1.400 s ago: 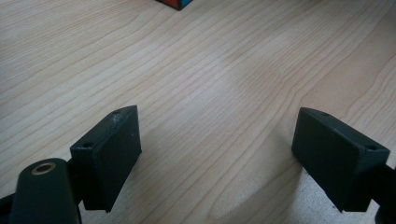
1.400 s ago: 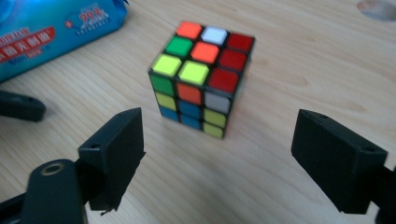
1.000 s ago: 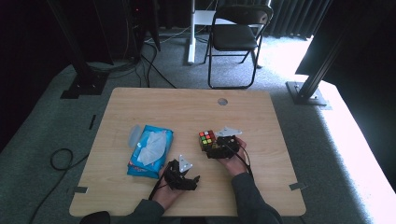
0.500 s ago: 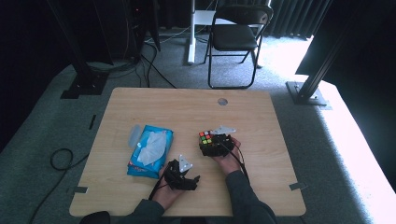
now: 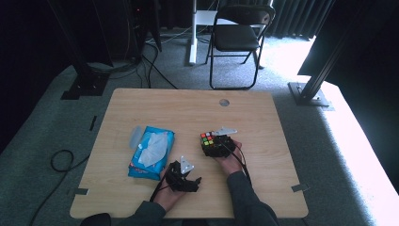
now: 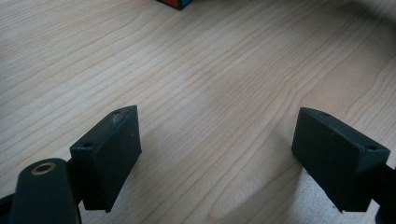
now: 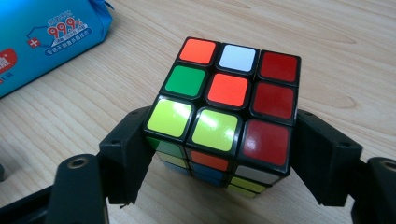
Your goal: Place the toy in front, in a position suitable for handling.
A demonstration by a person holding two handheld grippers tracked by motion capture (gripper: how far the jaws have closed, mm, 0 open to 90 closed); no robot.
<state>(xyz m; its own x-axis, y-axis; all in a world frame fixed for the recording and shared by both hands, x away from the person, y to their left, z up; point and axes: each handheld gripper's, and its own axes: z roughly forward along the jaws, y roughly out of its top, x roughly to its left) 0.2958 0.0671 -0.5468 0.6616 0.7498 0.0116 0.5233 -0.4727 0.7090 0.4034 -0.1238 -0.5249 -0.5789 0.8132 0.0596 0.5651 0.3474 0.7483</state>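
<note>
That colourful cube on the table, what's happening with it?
A person at the table holds a gripper in each hand. The right gripper has just been closing its jaws around the puzzle cube, whose sides now sit between the pads. The left gripper rests open over bare wood. A blue pack of wipes lies to the left.

Right gripper point(image 5: 212, 143) around cube point(image 5: 209, 141)

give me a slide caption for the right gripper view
Right gripper with its black jaws closed on both sides of a scrambled puzzle cube on the wooden table, blue wipes pack behind.
</note>
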